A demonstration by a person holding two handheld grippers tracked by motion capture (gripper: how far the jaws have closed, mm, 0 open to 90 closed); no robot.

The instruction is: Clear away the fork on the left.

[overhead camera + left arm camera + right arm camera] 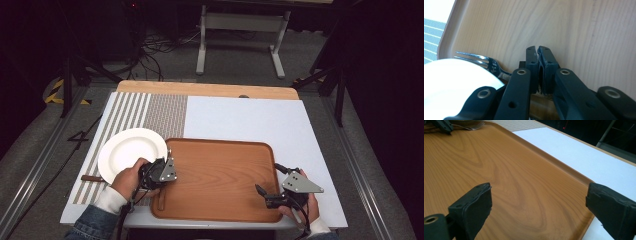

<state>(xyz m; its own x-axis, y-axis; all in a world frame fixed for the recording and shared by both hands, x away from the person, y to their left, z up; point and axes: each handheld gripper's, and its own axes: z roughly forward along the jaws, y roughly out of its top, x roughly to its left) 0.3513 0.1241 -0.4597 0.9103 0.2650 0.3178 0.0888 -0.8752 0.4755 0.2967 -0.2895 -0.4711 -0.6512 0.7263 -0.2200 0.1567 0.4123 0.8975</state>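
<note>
A wooden tray [220,165] lies in the middle of the table. My left gripper [159,172] is at its left edge, with the jaws pressed together [539,48] on a fork. The fork's metal tines [477,58] reach over the rim of a white plate [131,150], and its wooden handle [160,200] trails toward the tray's front edge. My right gripper [267,177] hovers over the tray's front right corner. Its jaws stand wide apart [539,200] with nothing between them, above bare wood [506,170].
The plate rests on a striped placemat [150,110] left of the tray. A brown-handled utensil [92,178] lies on the mat left of the plate. White tabletop [250,117] extends behind and right of the tray. A table frame [242,25] stands on the floor beyond.
</note>
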